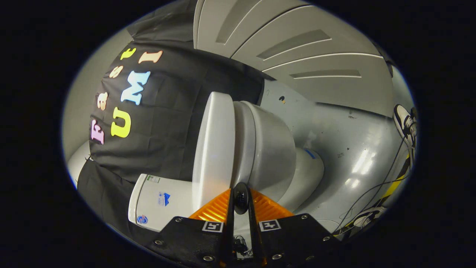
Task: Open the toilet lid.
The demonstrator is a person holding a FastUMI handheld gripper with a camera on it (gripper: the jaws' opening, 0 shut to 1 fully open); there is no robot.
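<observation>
Jaws nearly closed at white toilet lid (pixel 214 149), seat (pixel 241 141) beside it.

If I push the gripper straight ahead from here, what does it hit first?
Probably the toilet lid where it meets the seat: the gripper, fingers nearly closed with a thin gap, points at that edge. Depth is unclear, so contact may already be near.

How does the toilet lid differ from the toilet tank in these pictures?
The lid is a flat, thin, rounded panel just ahead of the gripper; the tank is a boxy block beside the fingers. The lid is bare; the tank carries stickers. Both are glossy white. The fingers stand close together near the lid's edge.
</observation>
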